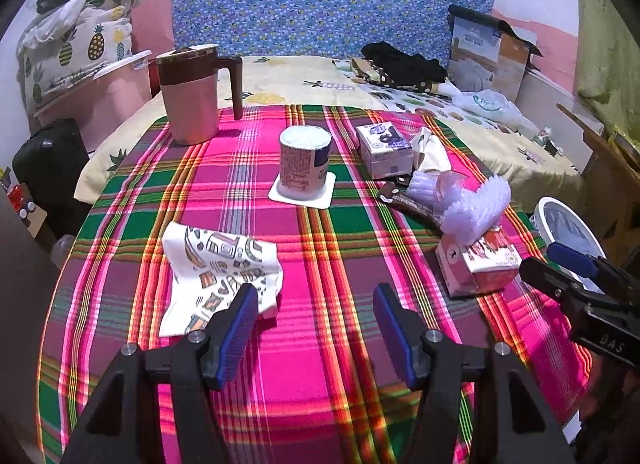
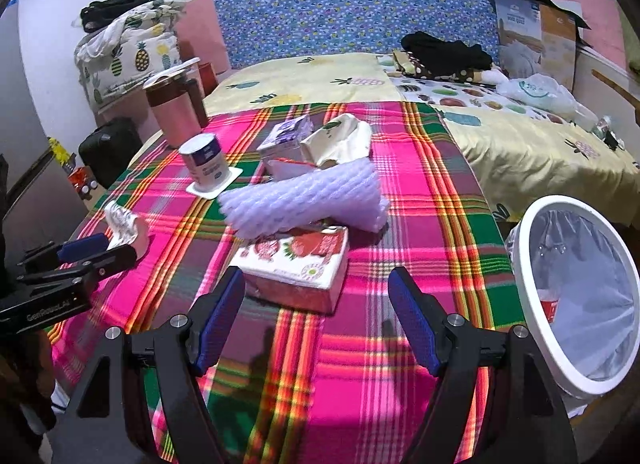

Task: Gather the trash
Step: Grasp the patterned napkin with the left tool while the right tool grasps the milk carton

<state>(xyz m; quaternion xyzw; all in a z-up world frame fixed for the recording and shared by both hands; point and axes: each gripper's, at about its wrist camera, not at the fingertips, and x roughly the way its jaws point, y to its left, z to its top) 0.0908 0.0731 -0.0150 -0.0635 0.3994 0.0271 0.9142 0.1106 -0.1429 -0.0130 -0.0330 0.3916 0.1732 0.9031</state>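
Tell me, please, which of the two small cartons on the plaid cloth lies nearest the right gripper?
The strawberry-printed carton, just ahead of the right gripper. The purple-and-white carton sits farther back, beyond the white foam netting.

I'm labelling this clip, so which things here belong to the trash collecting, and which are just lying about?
Job: patterned wrapper, yogurt cup, strawberry carton, foam netting, purple carton, lined bin.
Lying about: pink jug, black clothes, pineapple bedding.

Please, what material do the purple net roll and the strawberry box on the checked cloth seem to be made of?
The purple net roll looks like soft plastic foam mesh: a pale, slightly see-through lattice with frayed ends. The strawberry box looks like thin printed cardboard with a smooth, faintly glossy finish and sharp folded edges, though a plastic coating cannot be ruled out.
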